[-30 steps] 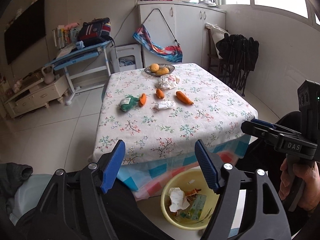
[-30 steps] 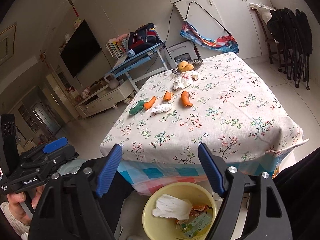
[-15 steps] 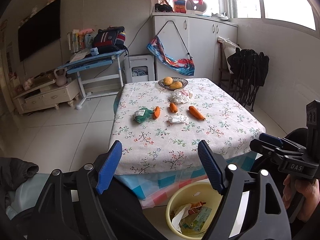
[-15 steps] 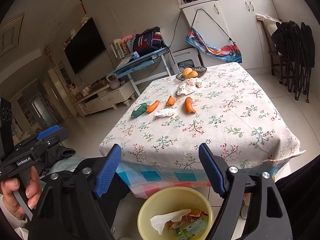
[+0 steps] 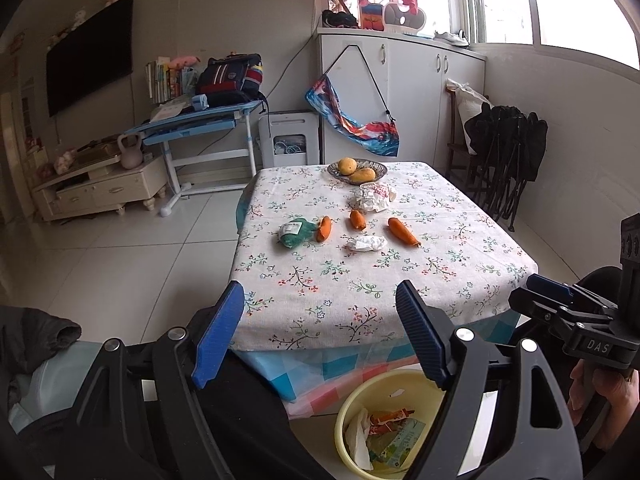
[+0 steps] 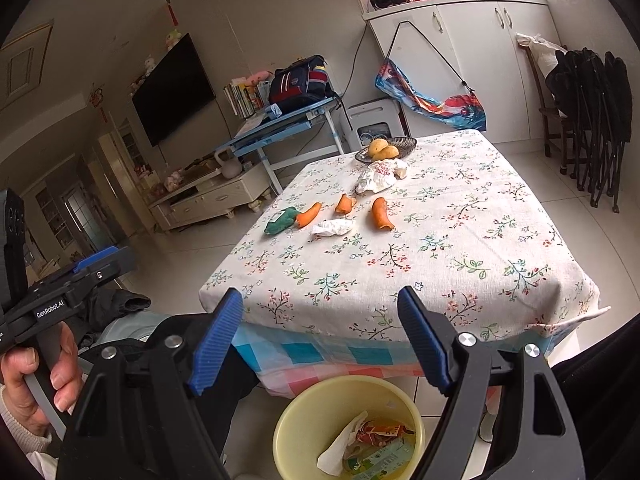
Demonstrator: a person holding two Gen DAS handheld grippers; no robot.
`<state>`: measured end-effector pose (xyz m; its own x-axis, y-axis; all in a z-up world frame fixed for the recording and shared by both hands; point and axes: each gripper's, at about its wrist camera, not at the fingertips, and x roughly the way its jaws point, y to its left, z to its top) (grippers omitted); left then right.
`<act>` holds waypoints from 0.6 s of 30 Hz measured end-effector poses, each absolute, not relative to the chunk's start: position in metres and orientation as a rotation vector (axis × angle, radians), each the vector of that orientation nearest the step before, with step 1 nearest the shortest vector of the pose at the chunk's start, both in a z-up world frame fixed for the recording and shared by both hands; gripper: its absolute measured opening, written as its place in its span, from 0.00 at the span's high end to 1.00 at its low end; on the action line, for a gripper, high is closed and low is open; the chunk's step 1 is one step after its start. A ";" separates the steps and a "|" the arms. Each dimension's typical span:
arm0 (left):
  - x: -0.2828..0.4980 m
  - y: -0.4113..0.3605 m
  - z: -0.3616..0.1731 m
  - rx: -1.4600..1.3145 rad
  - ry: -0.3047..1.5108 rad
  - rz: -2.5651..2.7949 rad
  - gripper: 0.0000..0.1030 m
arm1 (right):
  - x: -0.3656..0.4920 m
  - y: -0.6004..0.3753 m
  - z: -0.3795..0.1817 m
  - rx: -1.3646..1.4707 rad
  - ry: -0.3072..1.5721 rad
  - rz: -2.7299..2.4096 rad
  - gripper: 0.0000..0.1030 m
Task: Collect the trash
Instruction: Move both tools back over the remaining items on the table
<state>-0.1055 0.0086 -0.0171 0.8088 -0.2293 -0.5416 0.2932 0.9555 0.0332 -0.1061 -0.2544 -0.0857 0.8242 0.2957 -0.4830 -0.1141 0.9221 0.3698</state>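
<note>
in your left view, your left gripper point(image 5: 320, 328) is wide apart and holds nothing. the small white paper wad point(image 5: 366, 243) lies far ahead on the table point(image 5: 460, 248), long side left to right.

in your right view, your right gripper point(image 6: 320, 332) is also apart and holds nothing. the wad point(image 6: 334, 227) looks about as far from both hands.

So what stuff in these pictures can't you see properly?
- Round yellow plastic bin, left wrist view: one side is hidden behind the left gripper, the bottom cut by the picture edge.
- Trash inside the bin, right wrist view: crumpled together, label print too small to read.
- Green crumpled packet, right wrist view: its label is too small to read.
- Under the floral-cloth table: hidden by the hanging cloth.
</note>
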 end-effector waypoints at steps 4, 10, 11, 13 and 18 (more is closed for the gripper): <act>-0.104 0.010 -0.016 0.113 0.562 -0.273 0.27 | -0.107 -0.253 -0.085 0.327 0.558 0.224 0.26; -0.103 0.013 -0.016 0.107 0.555 -0.264 0.27 | -0.107 -0.248 -0.085 0.303 0.557 0.229 0.26; -0.103 0.012 -0.016 0.105 0.556 -0.263 0.27 | -0.107 -0.247 -0.085 0.300 0.556 0.230 0.25; -0.102 0.013 -0.016 0.103 0.556 -0.261 0.27 | -0.107 -0.246 -0.084 0.292 0.557 0.233 0.26; -0.100 0.015 -0.017 0.092 0.557 -0.251 0.26 | -0.106 -0.242 -0.084 0.273 0.558 0.239 0.26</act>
<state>-0.1001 0.0154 -0.0166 0.8195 -0.2104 -0.5331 0.2600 0.9654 0.0187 -0.1064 -0.2417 -0.0842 0.8227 0.2949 -0.4861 -0.1483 0.9367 0.3172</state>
